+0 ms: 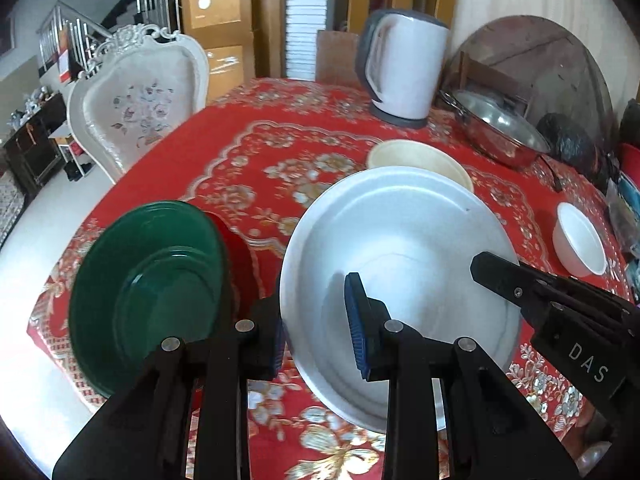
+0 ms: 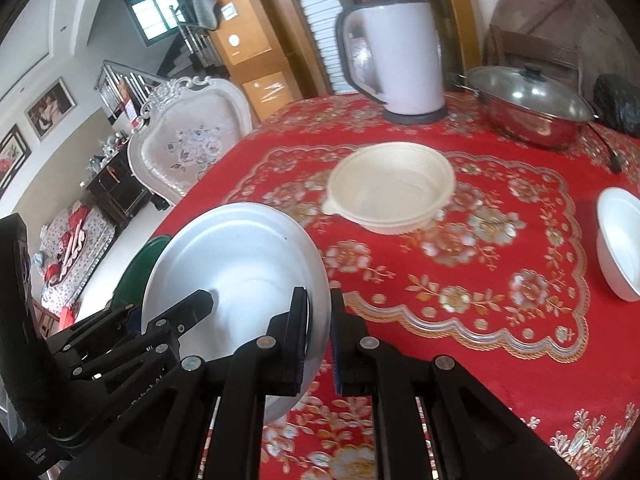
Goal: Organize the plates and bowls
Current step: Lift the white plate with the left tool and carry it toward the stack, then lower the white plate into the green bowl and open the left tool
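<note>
White plate [image 1: 416, 240], smooth and round, is held tilted above the red floral tabletop [image 2: 460, 280]; left gripper [image 1: 320, 336] and right gripper [image 2: 320, 340] each clamp its rim. Green bowl [image 1: 144, 280], glossy, empty. Cream bowl [image 2: 392, 184], ribbed plastic, empty.

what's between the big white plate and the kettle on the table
The cream bowl sits on the red cloth between the white plate and the kettle. The right wrist view shows it whole; in the left wrist view the plate covers its near side.
</note>
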The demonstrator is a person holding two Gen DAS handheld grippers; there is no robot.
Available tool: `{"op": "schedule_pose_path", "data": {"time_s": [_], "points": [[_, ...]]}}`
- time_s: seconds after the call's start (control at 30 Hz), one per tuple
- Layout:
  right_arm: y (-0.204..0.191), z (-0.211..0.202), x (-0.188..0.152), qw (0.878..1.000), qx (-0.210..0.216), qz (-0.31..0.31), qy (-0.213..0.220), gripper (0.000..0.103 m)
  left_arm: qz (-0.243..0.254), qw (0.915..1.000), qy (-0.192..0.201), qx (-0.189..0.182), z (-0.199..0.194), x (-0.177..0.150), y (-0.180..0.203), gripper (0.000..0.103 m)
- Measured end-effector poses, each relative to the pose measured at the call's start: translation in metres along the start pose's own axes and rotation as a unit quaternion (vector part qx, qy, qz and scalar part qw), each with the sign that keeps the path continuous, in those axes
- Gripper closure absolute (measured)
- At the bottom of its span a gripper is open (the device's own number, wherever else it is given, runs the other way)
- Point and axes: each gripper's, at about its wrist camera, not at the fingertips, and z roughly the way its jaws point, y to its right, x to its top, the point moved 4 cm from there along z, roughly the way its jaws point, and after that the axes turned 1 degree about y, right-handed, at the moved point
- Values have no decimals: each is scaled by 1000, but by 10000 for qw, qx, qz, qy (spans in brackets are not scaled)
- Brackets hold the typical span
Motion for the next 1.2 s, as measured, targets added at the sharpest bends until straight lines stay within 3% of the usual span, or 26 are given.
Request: {"op": "schedule_pose_path", "data": {"time_s": [0.73,1.2], "points": [[-101,38,15,9961,345,-796,-132,92,-590,9958,211,666,-23,8,-102,76],[-159,82,16,9899,434,-1290,-400,92,-1015,9901,-87,967,0,-8,-165,76]]}}
